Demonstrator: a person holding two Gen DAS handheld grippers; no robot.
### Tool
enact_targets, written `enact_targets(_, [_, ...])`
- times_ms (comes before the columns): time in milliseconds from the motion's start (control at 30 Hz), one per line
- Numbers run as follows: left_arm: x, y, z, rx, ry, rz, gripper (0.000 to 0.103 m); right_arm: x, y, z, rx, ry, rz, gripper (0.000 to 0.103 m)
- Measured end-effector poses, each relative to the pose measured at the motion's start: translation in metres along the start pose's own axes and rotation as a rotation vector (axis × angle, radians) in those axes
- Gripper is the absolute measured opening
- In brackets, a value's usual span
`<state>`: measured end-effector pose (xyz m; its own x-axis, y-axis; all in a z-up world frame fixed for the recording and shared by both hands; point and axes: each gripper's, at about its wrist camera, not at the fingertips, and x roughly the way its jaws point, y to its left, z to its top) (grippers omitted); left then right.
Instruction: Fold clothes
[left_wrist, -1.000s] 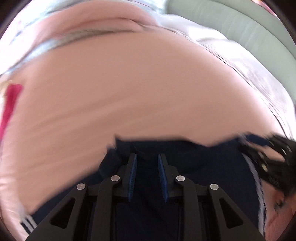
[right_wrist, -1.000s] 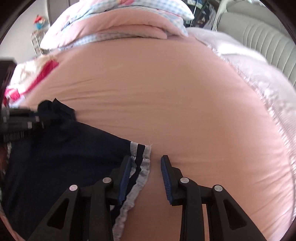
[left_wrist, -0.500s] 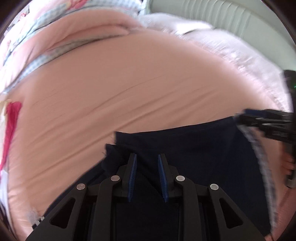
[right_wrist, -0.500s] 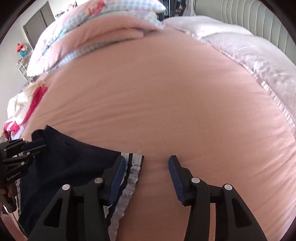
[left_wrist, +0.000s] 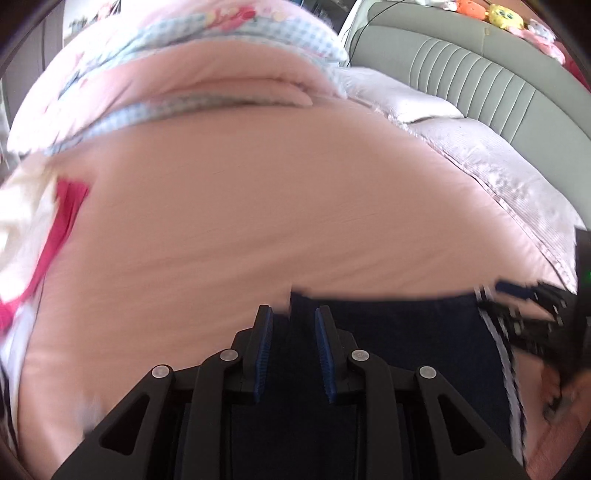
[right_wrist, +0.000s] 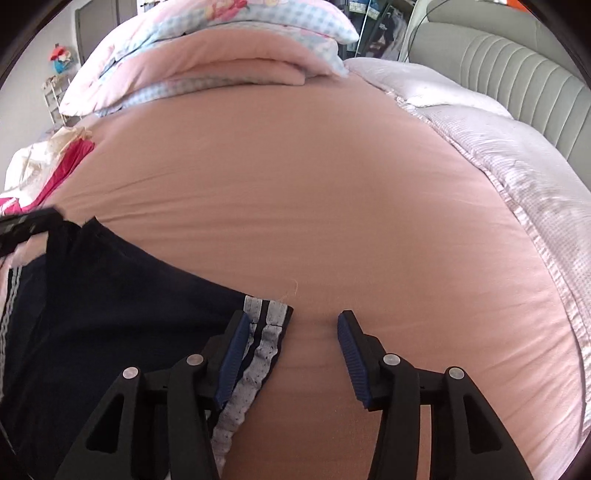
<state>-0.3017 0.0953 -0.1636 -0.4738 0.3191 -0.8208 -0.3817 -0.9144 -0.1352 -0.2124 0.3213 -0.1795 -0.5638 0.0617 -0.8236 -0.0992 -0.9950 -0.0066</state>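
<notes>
Navy fabric shorts (right_wrist: 110, 317) with white-striped sides are lying on the pink bedsheet (right_wrist: 314, 206). Your right gripper (right_wrist: 291, 352) has just spread, releasing the striped hem; your left gripper (left_wrist: 293, 354) is staying clenched on the dark cloth, meaning this fold is landing.

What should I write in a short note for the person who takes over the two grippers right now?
Left gripper: jaws narrow, with the navy shorts between them; a real pinch cannot be confirmed.
Right gripper: open, the shorts' white striped edge beside its left pad, not pinched.
Shorts lie on the pink sheet; other clothes wait at the bed's far left.
Done: shorts laid out, a fold possibly begun.
Left: finish folding, then the pile.
</notes>
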Motion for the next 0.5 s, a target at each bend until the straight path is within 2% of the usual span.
enact_targets(67, [-0.003, 0.010, -0.018, -0.032, 0.069, -0.041, 0.022, -0.010, 0.013, 0.003, -0.038, -0.008, 0.061, 0.050])
enact_targets(167, [-0.008, 0.013, -0.034, 0.012, 0.100, -0.015, 0.022, -0.013, 0.053, 0.009, -0.141, 0.082, 0.249, 0.050])
enact_targets(233, [0.007, 0.010, -0.034, 0.018, 0.133, -0.001, 0.022, -0.003, 0.083, 0.014, -0.212, 0.147, 0.315, 0.050])
enact_targets(267, [0.012, 0.010, -0.032, 0.023, 0.116, -0.002, 0.022, 0.004, 0.097, 0.016, -0.245, 0.179, 0.334, 0.050])
enact_targets(333, [0.020, 0.008, -0.021, 0.024, 0.077, -0.001, 0.022, 0.020, 0.118, 0.021, -0.314, 0.193, 0.286, 0.050])
enact_targets(433, [0.030, 0.009, 0.000, 0.009, 0.030, 0.025, 0.022, 0.023, 0.130, 0.035, -0.361, 0.113, 0.205, 0.051])
enact_targets(500, [0.031, 0.015, 0.009, -0.014, 0.022, 0.084, 0.022, 0.025, 0.122, 0.037, -0.319, 0.072, 0.108, 0.051])
